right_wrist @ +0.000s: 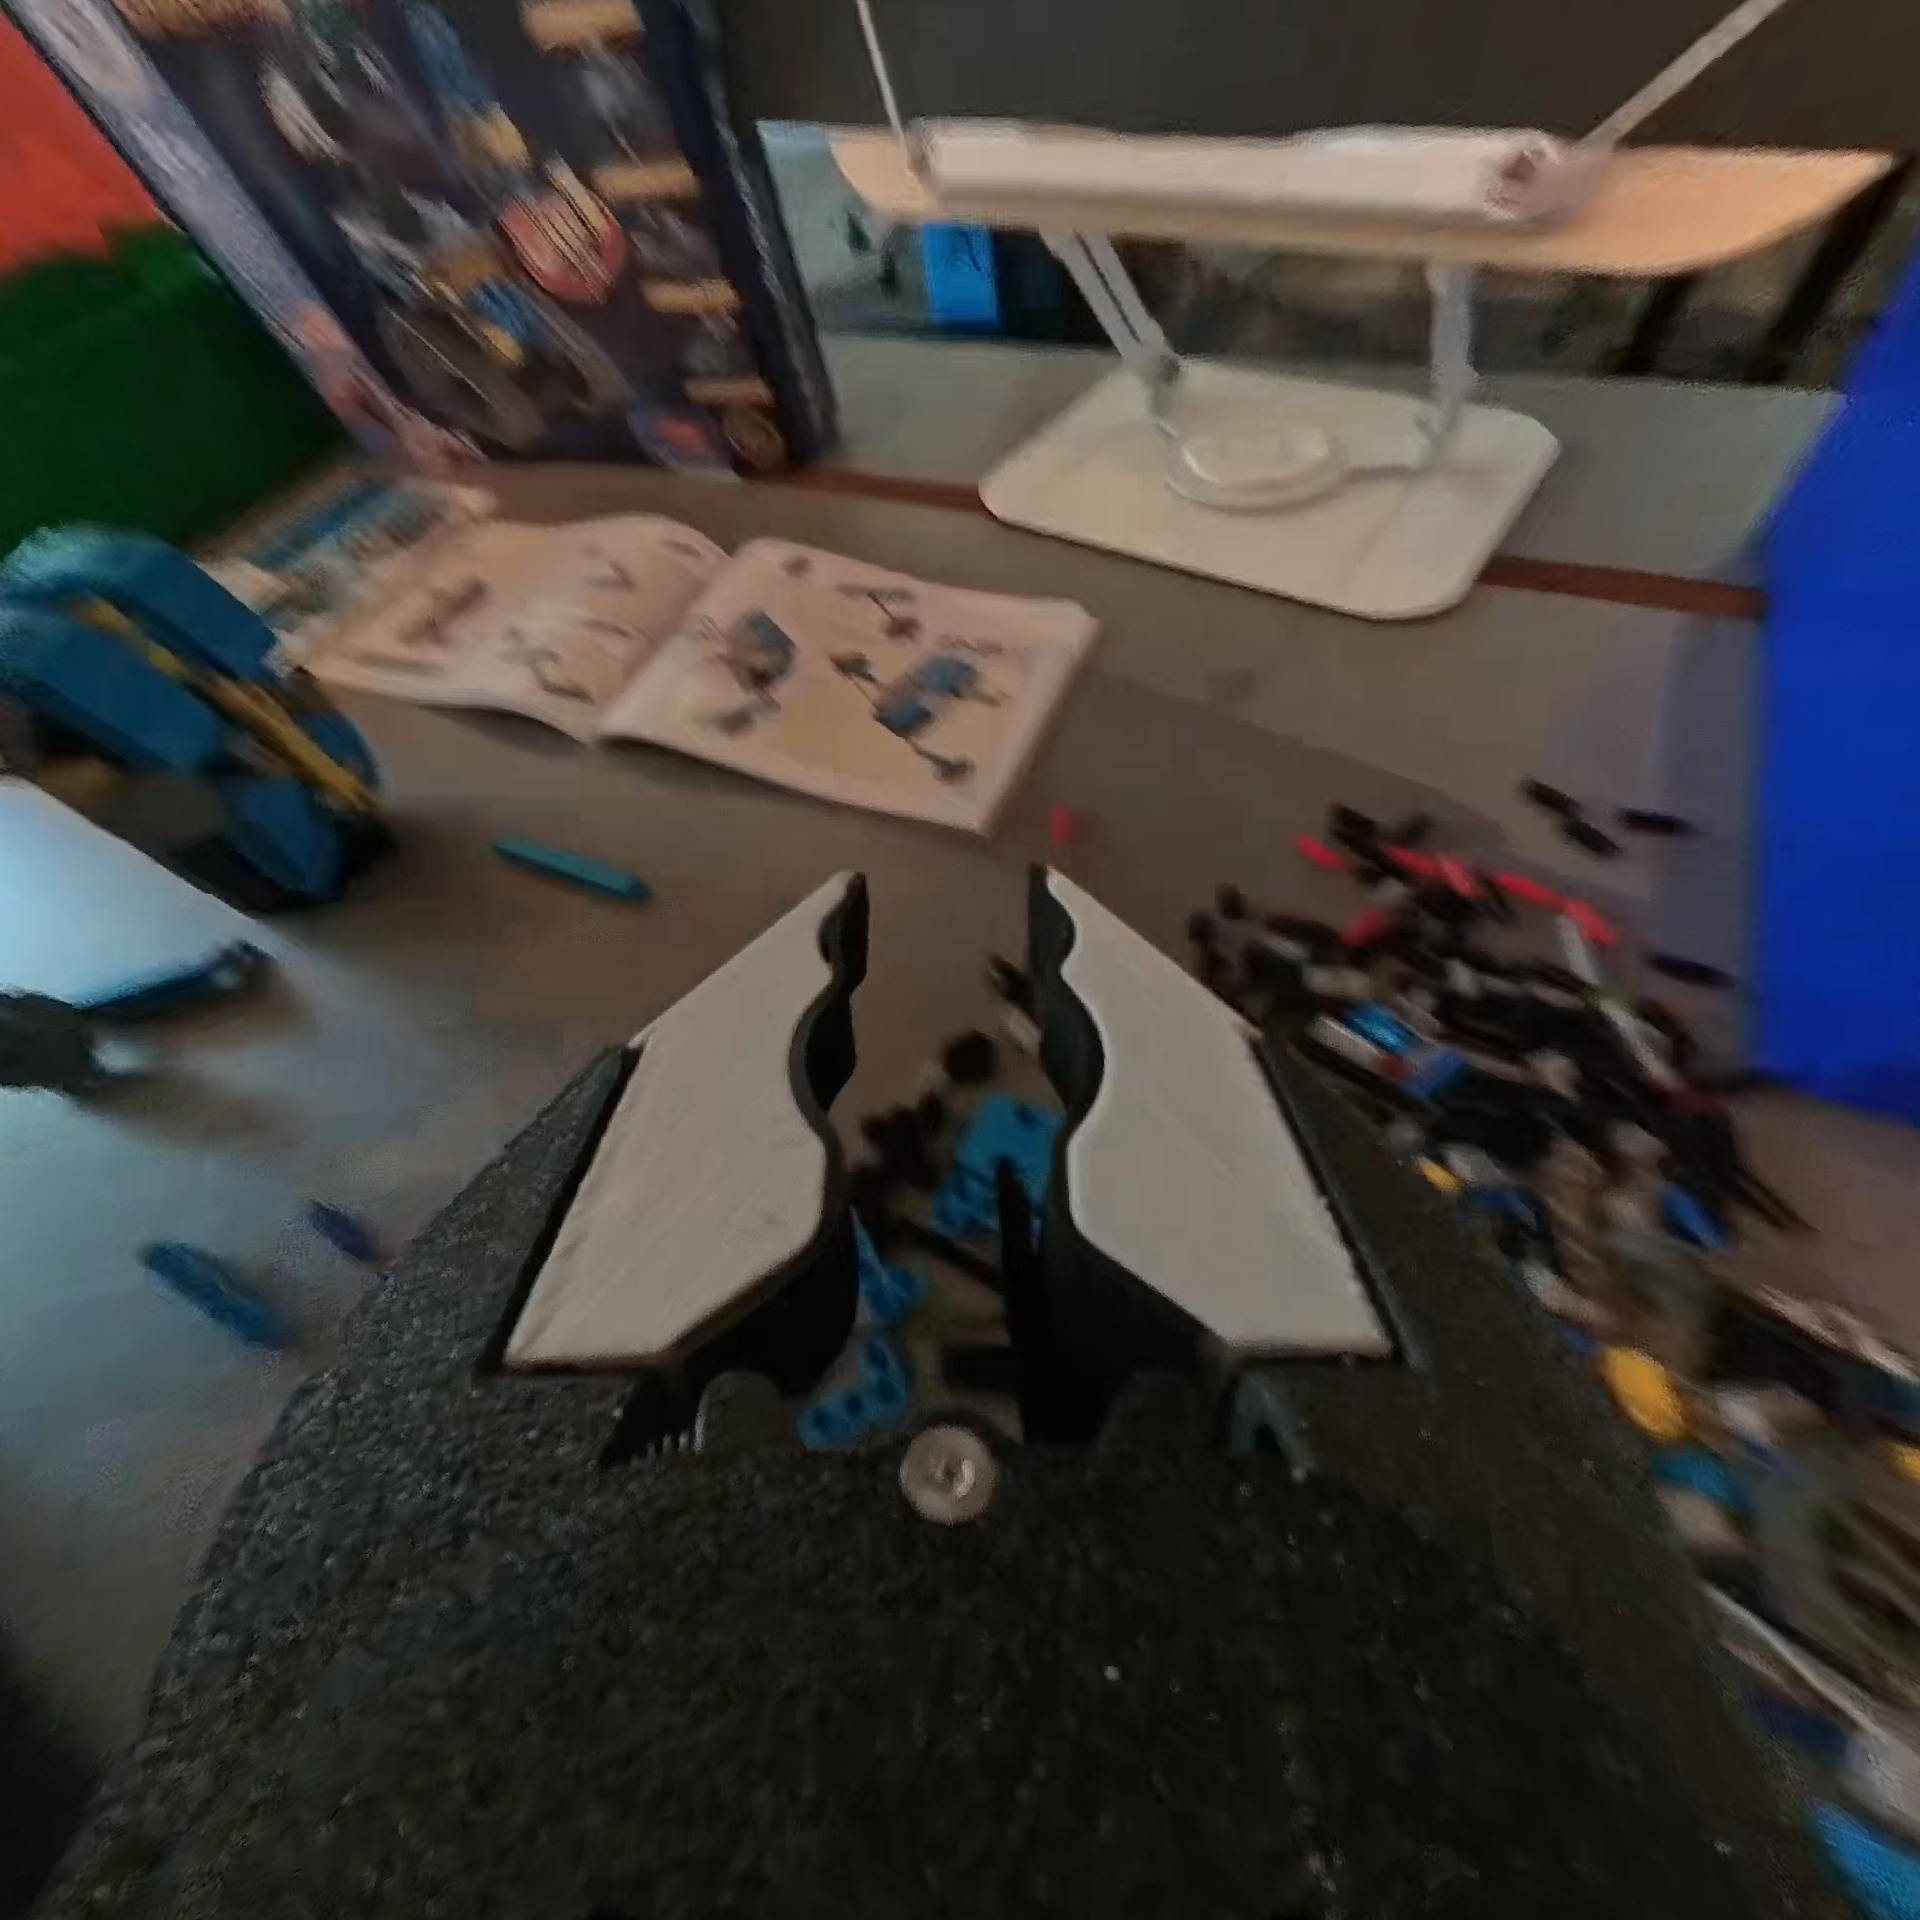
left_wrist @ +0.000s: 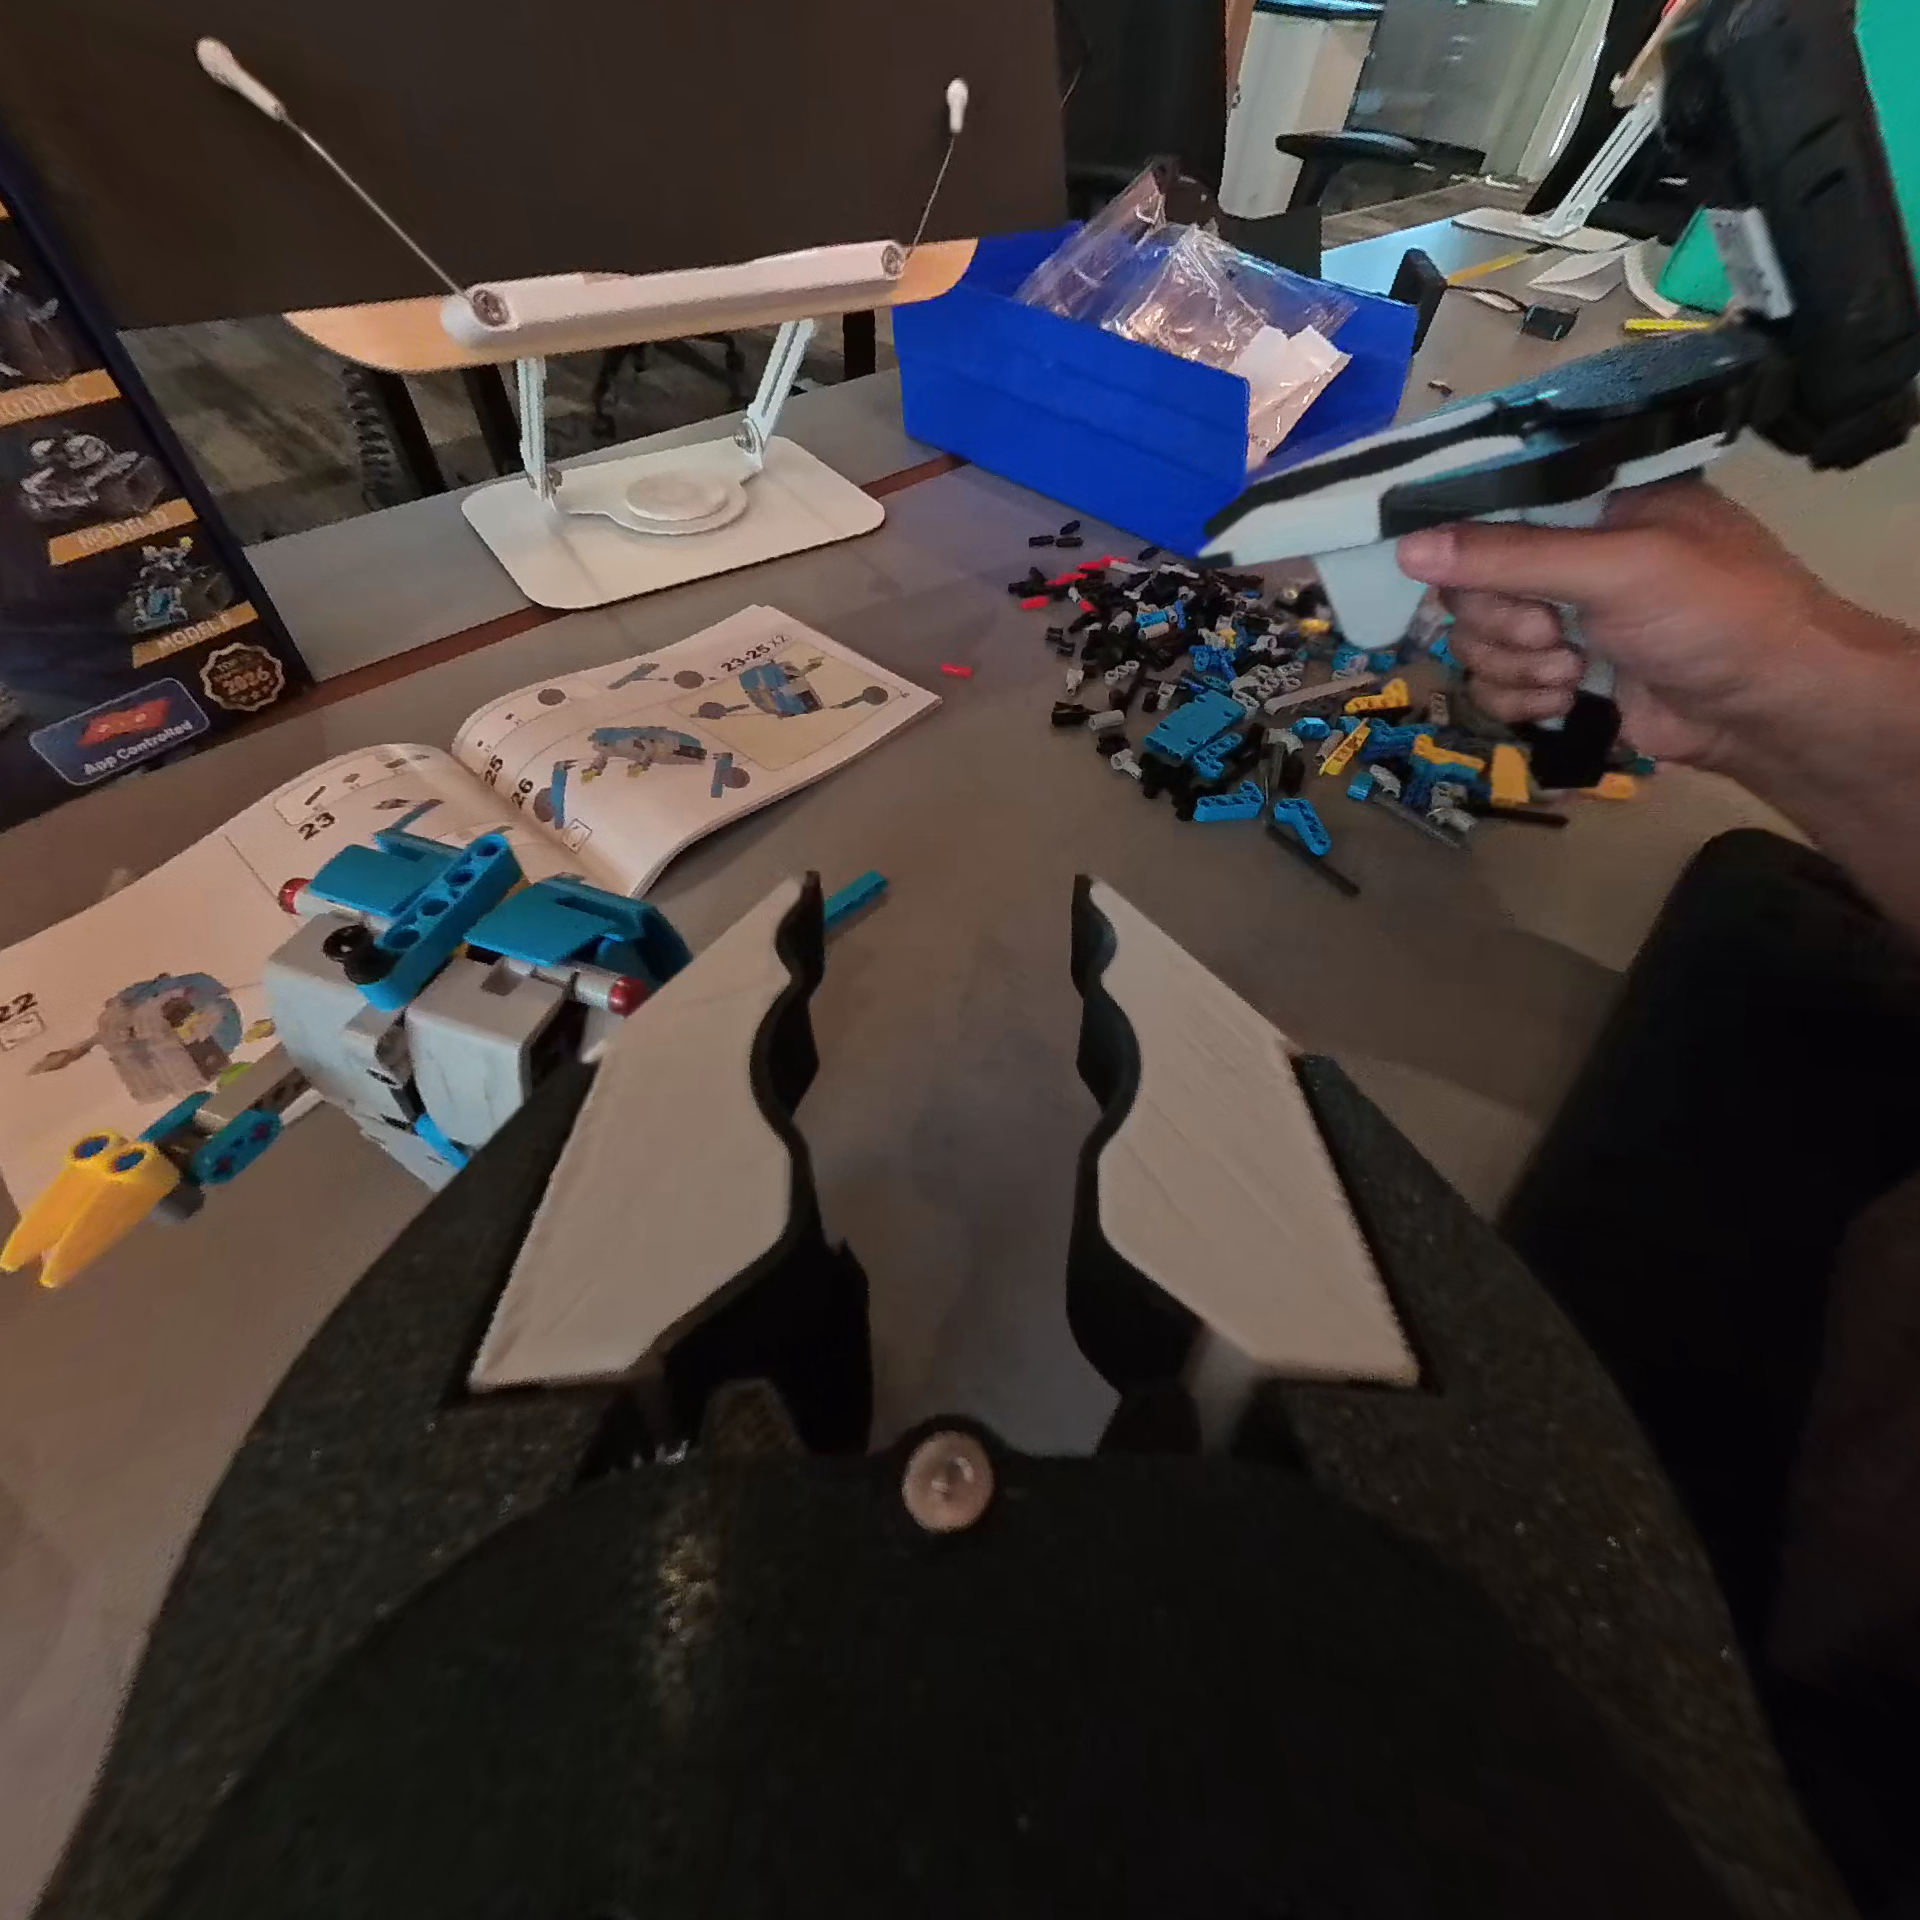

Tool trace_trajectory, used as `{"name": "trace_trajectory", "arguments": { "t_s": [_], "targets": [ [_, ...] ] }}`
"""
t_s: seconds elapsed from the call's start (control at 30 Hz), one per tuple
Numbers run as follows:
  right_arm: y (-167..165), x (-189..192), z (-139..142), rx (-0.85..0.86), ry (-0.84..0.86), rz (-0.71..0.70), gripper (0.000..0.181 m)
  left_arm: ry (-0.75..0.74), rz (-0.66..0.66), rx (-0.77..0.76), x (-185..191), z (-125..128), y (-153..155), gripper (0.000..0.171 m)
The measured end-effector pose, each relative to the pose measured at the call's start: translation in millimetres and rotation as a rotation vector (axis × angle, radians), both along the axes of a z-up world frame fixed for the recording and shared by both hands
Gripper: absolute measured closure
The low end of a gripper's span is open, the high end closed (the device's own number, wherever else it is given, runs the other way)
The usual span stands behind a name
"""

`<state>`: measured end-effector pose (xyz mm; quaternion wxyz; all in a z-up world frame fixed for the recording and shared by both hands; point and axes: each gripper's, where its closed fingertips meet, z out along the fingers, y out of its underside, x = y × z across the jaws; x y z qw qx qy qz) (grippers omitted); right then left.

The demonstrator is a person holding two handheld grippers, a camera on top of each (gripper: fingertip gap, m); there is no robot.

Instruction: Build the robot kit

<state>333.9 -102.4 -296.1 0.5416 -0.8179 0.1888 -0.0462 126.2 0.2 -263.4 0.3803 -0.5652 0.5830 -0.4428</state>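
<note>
Left gripper (left_wrist: 945, 894): fingers spread wide and empty, held above the grey desk (left_wrist: 1039, 1039). Just beside its left finger stands a partly built blue, grey and yellow brick model (left_wrist: 416, 997), resting on the near page of an open printed instruction booklet (left_wrist: 665, 748); a small blue beam (left_wrist: 857, 896) lies at that fingertip.

Right gripper (right_wrist: 945, 894): fingers parted by a narrow gap, nothing pinched between them, poised over a scattered pile of small black, blue, red and yellow brick parts (right_wrist: 1475, 1049). In the left wrist view this gripper (left_wrist: 1221, 545) is held by a hand (left_wrist: 1621, 644) above the same pile (left_wrist: 1299, 707).

Behind the pile sits a blue plastic bin (left_wrist: 1070, 416) holding clear plastic bags (left_wrist: 1195, 281). A white folding stand (left_wrist: 675, 499) and a dark printed box (left_wrist: 114, 499) stand at the far side of the desk.
</note>
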Motion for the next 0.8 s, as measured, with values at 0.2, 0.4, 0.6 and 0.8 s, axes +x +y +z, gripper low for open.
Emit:
{"name": "trace_trajectory", "arguments": {
  "t_s": [0.2,0.4,0.6,0.8],
  "targets": [
    [-56,16,-30,-0.238,-0.044,-0.011,0.156,0.051,-0.003,-0.037,1,-9,-10,0.128],
    [-89,35,-43,-0.349,-0.069,-0.061,0.152,0.073,-0.010,0.009,0,-11,-15,0.131],
    [-97,53,-45,-0.367,-0.075,-0.093,0.147,0.083,0.002,0.029,-7,-11,-16,0.131],
    [-96,59,-58,-0.416,-0.056,-0.082,0.152,0.089,0.018,0.043,-13,-10,-13,0.131]
  ]
}}
